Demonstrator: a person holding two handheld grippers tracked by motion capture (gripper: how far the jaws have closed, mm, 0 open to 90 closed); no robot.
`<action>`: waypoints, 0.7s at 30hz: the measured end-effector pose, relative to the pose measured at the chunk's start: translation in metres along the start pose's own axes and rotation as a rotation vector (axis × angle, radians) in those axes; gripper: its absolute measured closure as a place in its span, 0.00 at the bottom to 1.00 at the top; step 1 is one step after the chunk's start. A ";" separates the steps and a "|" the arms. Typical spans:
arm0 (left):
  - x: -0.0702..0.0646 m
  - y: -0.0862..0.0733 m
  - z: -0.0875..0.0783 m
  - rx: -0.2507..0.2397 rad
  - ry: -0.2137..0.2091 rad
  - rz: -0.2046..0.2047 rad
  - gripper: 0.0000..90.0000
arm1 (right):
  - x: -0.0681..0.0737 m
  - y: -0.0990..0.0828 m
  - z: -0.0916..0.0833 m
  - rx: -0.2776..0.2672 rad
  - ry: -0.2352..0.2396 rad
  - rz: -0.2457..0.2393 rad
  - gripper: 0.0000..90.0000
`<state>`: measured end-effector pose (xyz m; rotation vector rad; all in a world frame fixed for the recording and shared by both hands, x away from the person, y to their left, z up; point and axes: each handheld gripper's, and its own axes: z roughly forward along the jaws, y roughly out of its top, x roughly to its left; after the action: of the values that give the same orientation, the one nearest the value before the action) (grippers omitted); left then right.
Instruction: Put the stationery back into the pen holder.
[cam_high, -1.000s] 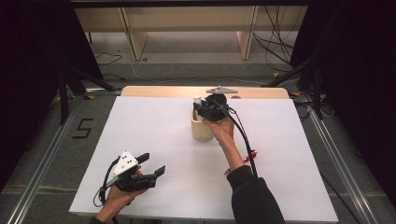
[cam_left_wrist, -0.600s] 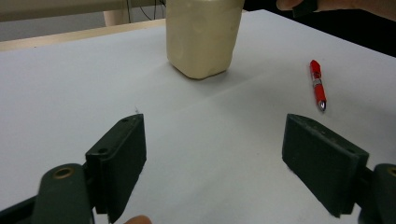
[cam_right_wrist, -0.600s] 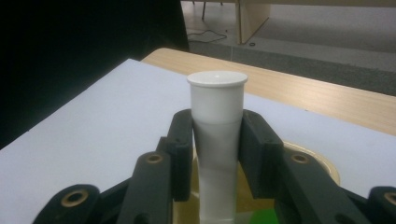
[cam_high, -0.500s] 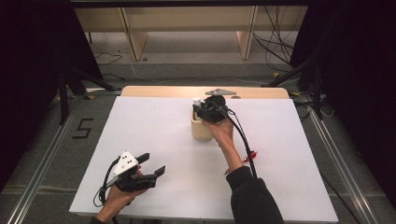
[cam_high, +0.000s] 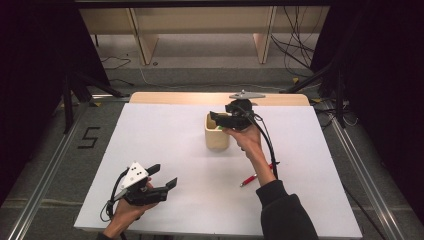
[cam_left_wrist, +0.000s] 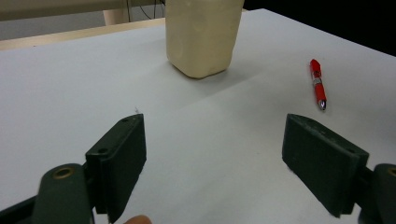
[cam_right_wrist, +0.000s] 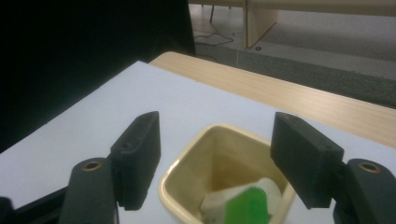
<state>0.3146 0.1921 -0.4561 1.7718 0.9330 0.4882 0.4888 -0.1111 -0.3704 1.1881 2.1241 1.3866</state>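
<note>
- Cream cup (cam_high: 217, 136) stands at the table's (cam_high: 165, 140) far middle in the high view; right claw (cam_high: 218, 119) hovers over its rim, jaws just opened, nothing between them. Left claw (cam_high: 165, 176) rests spread near the front edge.
- Left gripper view: red pen (cam_left_wrist: 317, 83) lies beside the cup (cam_left_wrist: 201, 35), untouched.
- Right gripper view: green-and-white item (cam_right_wrist: 243, 201) sits inside the cup (cam_right_wrist: 187, 186); drop looks complete, pen likely next.

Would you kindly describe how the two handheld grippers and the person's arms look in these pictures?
Both are black handheld tools with two flat, dark rectangular jaw pads on arms with brass-coloured rivets. The left gripper carries a pale grey three-cornered plate with small dark dots and a black cable. The right gripper has a grey plate too, with a black cable along the forearm. The right arm wears a dark sleeve.
</note>
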 end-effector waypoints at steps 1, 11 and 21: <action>0.000 0.000 0.000 0.000 0.000 0.002 0.24 | -0.002 0.000 -0.004 0.004 0.004 -0.008 0.36; 0.000 0.000 0.001 0.002 0.002 0.003 0.24 | -0.020 -0.012 -0.054 0.114 0.052 -0.156 0.35; 0.000 0.000 0.001 0.001 0.005 0.004 0.24 | -0.032 -0.034 -0.078 0.250 0.090 -0.259 0.27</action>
<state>0.3151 0.1913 -0.4567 1.7745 0.9340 0.4951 0.4405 -0.1882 -0.3689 0.9045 2.4695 1.1047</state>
